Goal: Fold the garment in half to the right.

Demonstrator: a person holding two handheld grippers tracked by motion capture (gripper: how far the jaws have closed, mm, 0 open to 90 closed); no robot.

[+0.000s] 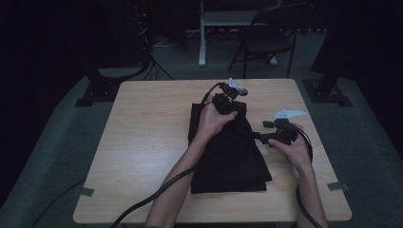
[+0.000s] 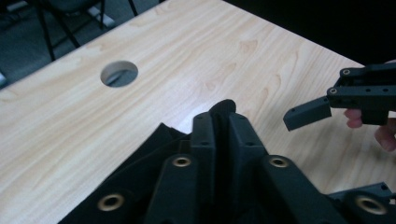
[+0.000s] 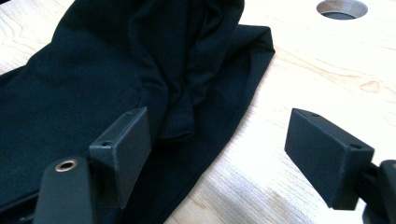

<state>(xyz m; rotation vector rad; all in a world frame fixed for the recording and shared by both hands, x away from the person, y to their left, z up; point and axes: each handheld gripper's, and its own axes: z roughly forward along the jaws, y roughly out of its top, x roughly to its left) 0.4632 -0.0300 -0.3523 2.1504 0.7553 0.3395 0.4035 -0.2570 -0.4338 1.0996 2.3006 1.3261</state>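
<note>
Cloth first, from the high view: a black, soft, folded garment [image 1: 231, 152] lies across the middle of the pale wooden desk [image 1: 142, 142], its far end bunched and drawn up off the surface. The left tool [image 1: 227, 100] sits at that raised far end, and the right tool [image 1: 266, 136] hangs just beside the garment's right edge, near its middle. From up here I can't judge either tool's opening; both are too dark against the fabric.

Left gripper view settles one of them: the left tool [image 2: 220, 133] has its jaws pressed nearly together with a thin fold of black fabric pinched between them, only a small tab poking out above. That looks like a shallow bite to me. If the hand pulls hard or sideways, I'd expect the fold to slip free and the bunched end to drop. This view also shows a round cable hole [image 2: 119, 73] in the desk, and the other tool farther off with a jaw hanging free.

Right gripper view shows what the high view hides: the right tool [image 3: 224, 144] is spread wide and holds nothing, one jaw above the garment's edge, the other above bare wood. Closing there could catch several layers at once, or miss the hem and scrape the desk.
</note>
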